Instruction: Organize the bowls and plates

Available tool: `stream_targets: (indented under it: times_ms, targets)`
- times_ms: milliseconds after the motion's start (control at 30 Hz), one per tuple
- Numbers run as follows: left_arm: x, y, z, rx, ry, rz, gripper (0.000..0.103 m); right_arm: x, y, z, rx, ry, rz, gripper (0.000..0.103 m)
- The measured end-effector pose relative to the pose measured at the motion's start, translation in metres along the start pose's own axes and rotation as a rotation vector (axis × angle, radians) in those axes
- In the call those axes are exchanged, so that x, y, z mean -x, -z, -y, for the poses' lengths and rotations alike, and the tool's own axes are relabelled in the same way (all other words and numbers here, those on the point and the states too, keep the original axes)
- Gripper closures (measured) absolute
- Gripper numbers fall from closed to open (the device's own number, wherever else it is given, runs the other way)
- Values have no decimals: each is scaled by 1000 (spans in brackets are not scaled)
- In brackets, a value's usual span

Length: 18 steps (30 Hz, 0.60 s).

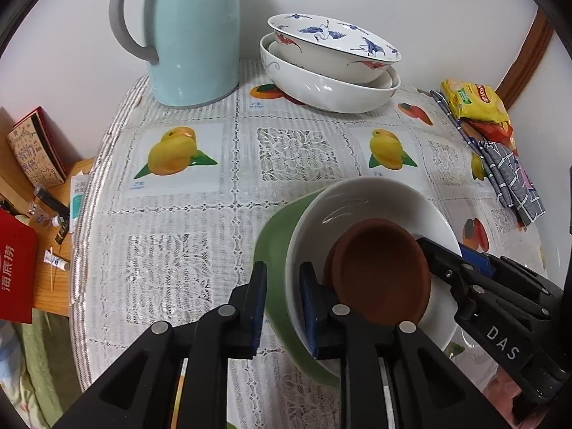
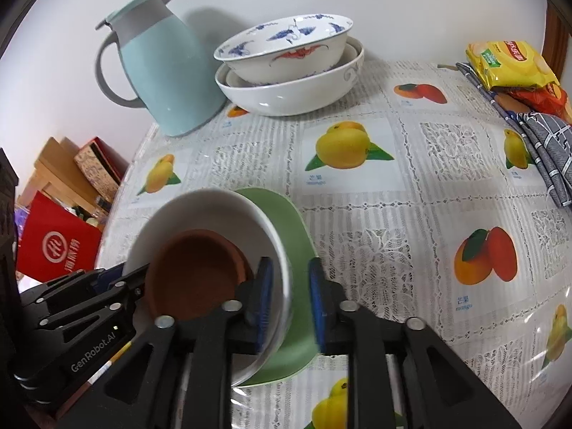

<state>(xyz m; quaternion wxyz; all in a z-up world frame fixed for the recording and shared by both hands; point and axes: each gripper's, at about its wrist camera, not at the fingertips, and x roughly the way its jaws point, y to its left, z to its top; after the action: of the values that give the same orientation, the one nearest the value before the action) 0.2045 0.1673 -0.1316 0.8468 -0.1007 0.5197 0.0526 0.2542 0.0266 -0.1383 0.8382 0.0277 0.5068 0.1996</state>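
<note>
Straddling the green bowl (image 1: 275, 250), both claws gape slackly; only the right view shows the thermos lid (image 2: 132, 7).

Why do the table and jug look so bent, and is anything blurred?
Left view: the wide lens bows the table edge and darkens the corners; glare streaks the white bowl.
Right view: the jug leans from the same bending and throws a soft shadow on the wall; the bowl's rim near the lens smears.

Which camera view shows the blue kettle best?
The right wrist view: the blue kettle appears whole, with lid, handle and base. The left wrist view cuts off its top, showing only body and handle.
</note>
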Motion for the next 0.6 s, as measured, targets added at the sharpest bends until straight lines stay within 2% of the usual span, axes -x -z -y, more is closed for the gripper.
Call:
stream_targets:
  times_ms: [100,133,233,500,600]
  targets:
    - [6,1,-2,-1,-16,16,73,7,1,-2,14,53,34,59]
    - [8,2,-3,3,-19,21,68,10,1,-1,13,53,43,58]
    - [15,3,-5,3,-21,35,63,15,2,2,8,35,42,58]
    - [38,13,1,-12,5,61,63,33,14,6,10,39,37,58]
    - [52,22,7,-20,-2,82,63,51,24,12,-18,36,56,58]
